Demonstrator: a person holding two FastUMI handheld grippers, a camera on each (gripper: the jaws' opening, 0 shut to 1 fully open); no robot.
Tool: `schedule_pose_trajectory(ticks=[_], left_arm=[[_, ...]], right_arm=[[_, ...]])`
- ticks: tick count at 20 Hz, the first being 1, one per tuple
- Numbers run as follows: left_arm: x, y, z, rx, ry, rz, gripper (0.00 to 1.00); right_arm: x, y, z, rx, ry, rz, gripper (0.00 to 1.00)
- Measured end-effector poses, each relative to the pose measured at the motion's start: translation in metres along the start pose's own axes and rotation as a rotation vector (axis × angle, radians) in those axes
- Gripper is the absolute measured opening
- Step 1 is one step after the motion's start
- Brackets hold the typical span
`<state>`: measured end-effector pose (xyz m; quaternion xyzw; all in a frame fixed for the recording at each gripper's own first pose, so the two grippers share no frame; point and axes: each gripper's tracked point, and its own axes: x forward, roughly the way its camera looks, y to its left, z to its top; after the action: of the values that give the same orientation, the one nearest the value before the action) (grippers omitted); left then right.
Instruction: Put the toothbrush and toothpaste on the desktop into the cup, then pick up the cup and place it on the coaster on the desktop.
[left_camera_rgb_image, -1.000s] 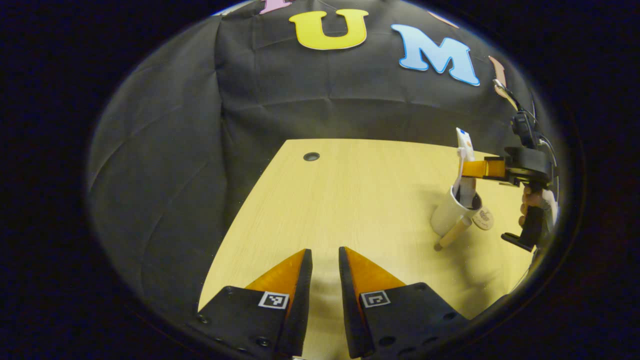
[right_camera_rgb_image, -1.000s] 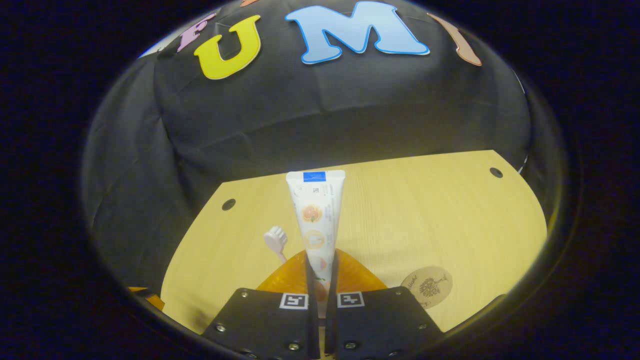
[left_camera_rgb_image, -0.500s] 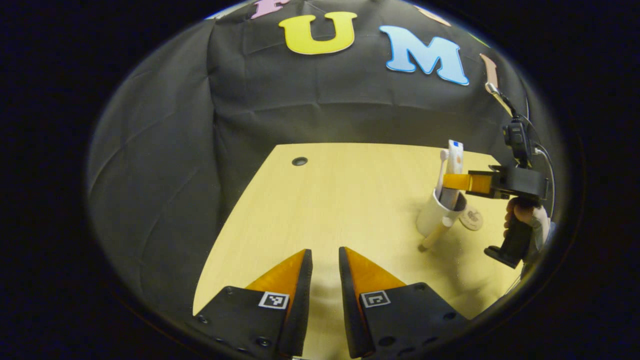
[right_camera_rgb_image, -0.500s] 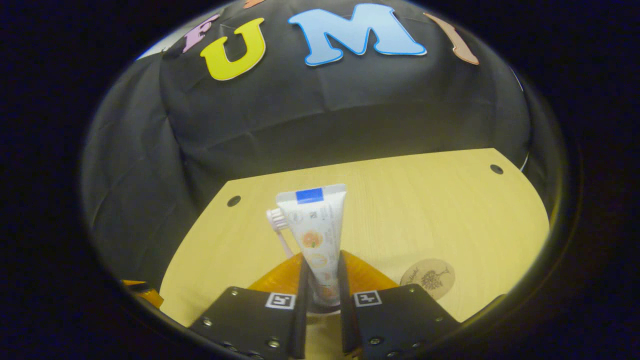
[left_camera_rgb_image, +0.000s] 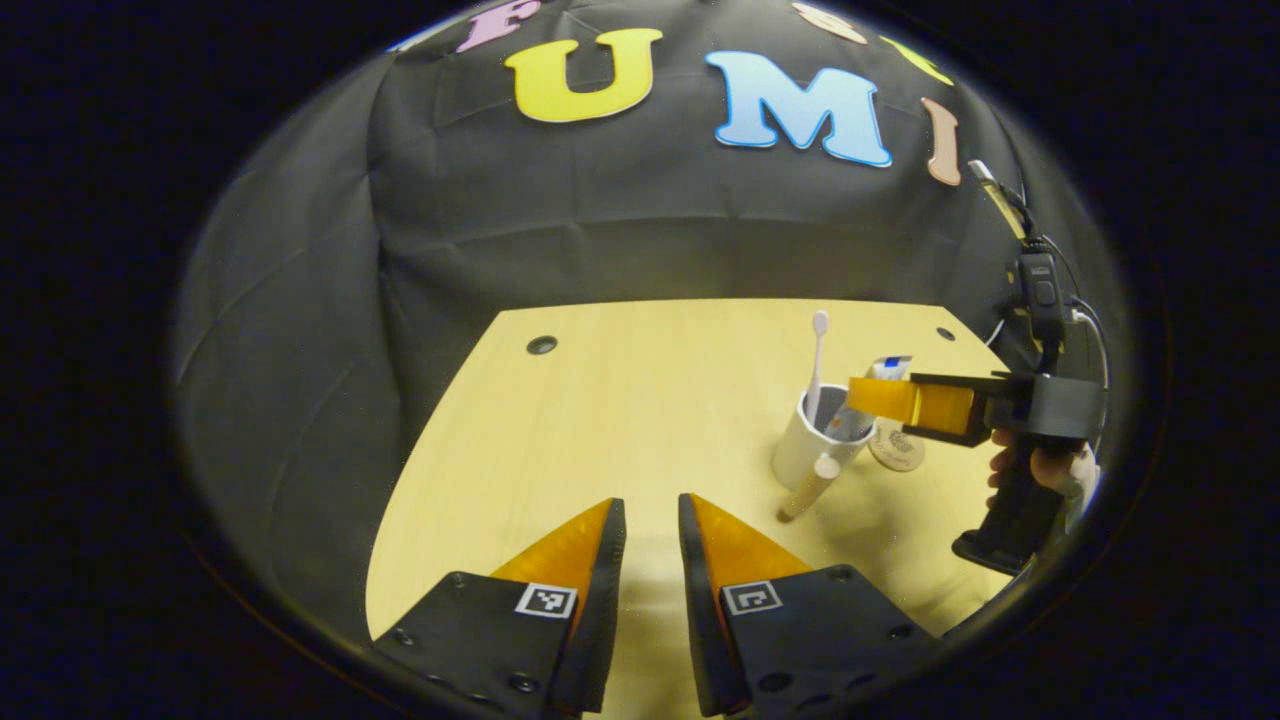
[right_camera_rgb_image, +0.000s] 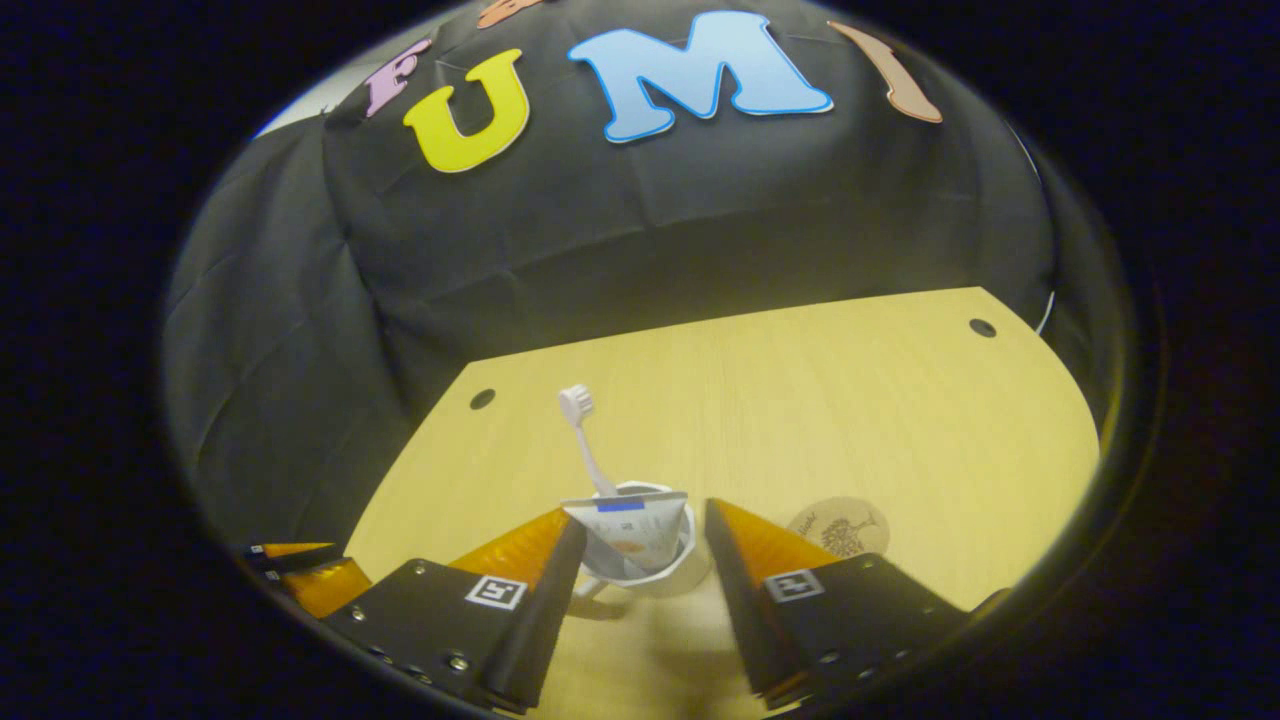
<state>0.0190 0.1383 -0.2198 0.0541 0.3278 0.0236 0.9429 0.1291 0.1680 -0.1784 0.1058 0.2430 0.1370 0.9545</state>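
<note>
The toothpaste (right_camera_rgb_image: 628, 535) and toothbrush (right_camera_rgb_image: 586, 440) stand in the cup (right_camera_rgb_image: 672, 572) on the tabletop (right_camera_rgb_image: 850, 420) near the coaster (right_camera_rgb_image: 840, 527), the right hand-held gripper (right_camera_rgb_image: 640, 545) spread wide around it, the left hand-held gripper (left_camera_rgb_image: 650, 520) narrowly parted, empty.

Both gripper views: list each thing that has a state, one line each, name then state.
toothpaste: standing in the cup, released.
toothbrush: upright in the cup, head up.
cup: upright on the desk, beside the coaster, not on it.
coaster: flat on the desk, bare.
right gripper: open around the toothpaste.
left gripper: nearly closed, holding nothing.
</note>
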Motion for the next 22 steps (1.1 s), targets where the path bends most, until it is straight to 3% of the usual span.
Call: schedule_pose_trajectory(ticks=[1,2,6,11,12,13,14,15,16,17,19,20,22], left_arm=[[0.004,-0.006,0.003,0.009,-0.002,-0.019,0.39],[0.007,-0.014,0.005,0.017,-0.003,-0.045,0.46],[0.024,-0.047,0.019,0.06,0.009,-0.147,0.46],[0.046,-0.089,0.024,0.102,0.07,-0.271,0.47],[0.047,-0.098,0.021,0.113,0.093,-0.307,0.51],[0.049,-0.106,0.018,0.129,0.111,-0.336,0.41],[0.05,-0.111,0.016,0.152,0.134,-0.361,0.41],[0.056,-0.115,0.015,0.18,0.154,-0.375,0.58],[0.062,-0.116,0.011,0.207,0.182,-0.379,0.58],[0.067,-0.117,0.005,0.228,0.222,-0.386,0.51],[0.072,-0.123,-0.008,0.245,0.298,-0.411,0.51],[0.074,-0.124,-0.013,0.252,0.329,-0.417,0.44],[0.079,-0.125,-0.022,0.273,0.393,-0.418,0.58]], right_arm=[[-0.004,0.0,0.001,0.004,-0.002,0.01,0.77],[-0.009,0.0,0.006,0.007,-0.012,0.015,0.77],[-0.033,-0.005,0.026,0.042,-0.064,0.039,0.77],[-0.06,-0.048,0.037,0.068,-0.102,-0.02,0.77],[-0.064,-0.058,0.035,0.077,-0.101,-0.034,0.77],[-0.067,-0.066,0.033,0.091,-0.099,-0.048,0.77],[-0.07,-0.076,0.03,0.107,-0.094,-0.064,0.77],[-0.073,-0.085,0.025,0.124,-0.09,-0.078,0.77],[-0.075,-0.093,0.023,0.14,-0.087,-0.092,0.77],[-0.077,-0.1,0.019,0.153,-0.084,-0.104,0.77],[-0.082,-0.112,0.014,0.171,-0.081,-0.124,0.77],[-0.085,-0.118,0.012,0.179,-0.081,-0.133,0.77],[-0.089,-0.129,0.01,0.192,-0.082,-0.151,0.77]])
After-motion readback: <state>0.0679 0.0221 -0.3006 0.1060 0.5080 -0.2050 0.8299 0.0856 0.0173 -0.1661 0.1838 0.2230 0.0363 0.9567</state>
